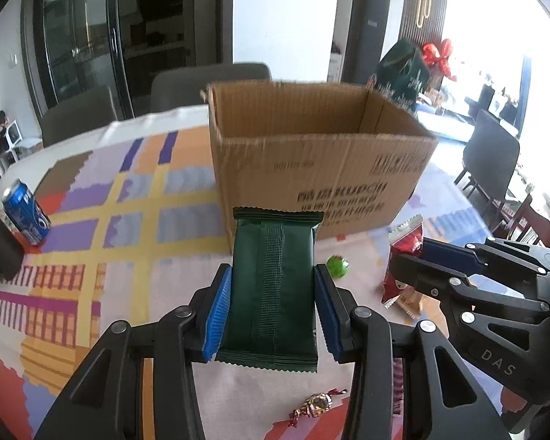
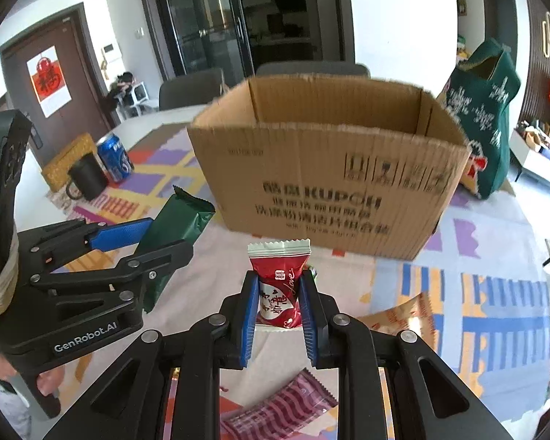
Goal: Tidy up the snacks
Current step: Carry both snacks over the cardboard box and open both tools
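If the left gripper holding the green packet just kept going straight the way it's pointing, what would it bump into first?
Most likely the cardboard box. The left gripper, shut on the green packet, aims at the box's near wall, with only bare tablecloth before it. Depth is hard to judge.

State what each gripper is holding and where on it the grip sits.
The left gripper clamps the dark green snack packet by its two long side edges. The right gripper pinches the red candy packet across its lower sides.

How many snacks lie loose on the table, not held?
4: a green round candy, a gold twisted candy, an orange packet and a maroon striped packet, all before the box. More may be hidden.
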Demonstrator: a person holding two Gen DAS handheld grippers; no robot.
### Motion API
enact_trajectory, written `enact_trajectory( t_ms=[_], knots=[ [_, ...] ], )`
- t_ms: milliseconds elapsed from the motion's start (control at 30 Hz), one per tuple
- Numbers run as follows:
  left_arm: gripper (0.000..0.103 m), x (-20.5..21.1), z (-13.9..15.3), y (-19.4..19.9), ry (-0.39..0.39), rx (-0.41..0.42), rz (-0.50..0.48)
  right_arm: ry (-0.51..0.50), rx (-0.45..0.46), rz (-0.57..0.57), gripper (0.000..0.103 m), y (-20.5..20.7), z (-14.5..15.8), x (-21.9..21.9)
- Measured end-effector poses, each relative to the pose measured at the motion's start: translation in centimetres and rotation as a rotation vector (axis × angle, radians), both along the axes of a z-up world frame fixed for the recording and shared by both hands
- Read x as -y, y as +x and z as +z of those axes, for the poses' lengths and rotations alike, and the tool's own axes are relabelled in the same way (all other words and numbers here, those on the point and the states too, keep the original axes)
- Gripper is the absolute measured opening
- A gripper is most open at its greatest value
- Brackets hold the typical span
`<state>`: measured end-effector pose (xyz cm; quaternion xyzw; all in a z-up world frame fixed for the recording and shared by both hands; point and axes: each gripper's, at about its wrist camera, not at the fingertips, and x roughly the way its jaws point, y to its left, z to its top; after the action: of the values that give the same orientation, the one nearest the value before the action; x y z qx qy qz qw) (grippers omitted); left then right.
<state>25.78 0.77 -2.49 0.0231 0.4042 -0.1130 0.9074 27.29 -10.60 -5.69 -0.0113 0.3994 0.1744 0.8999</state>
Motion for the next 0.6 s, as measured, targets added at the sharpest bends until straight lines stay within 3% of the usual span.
enact_trajectory(
  t_ms=[600],
  knots=[
    [0.044,0.0,6.1,-0.8,-0.031,0.166,0.008,0.026,0.190,-0.026,0.023,-1.8,6.4,0.3]
  ],
)
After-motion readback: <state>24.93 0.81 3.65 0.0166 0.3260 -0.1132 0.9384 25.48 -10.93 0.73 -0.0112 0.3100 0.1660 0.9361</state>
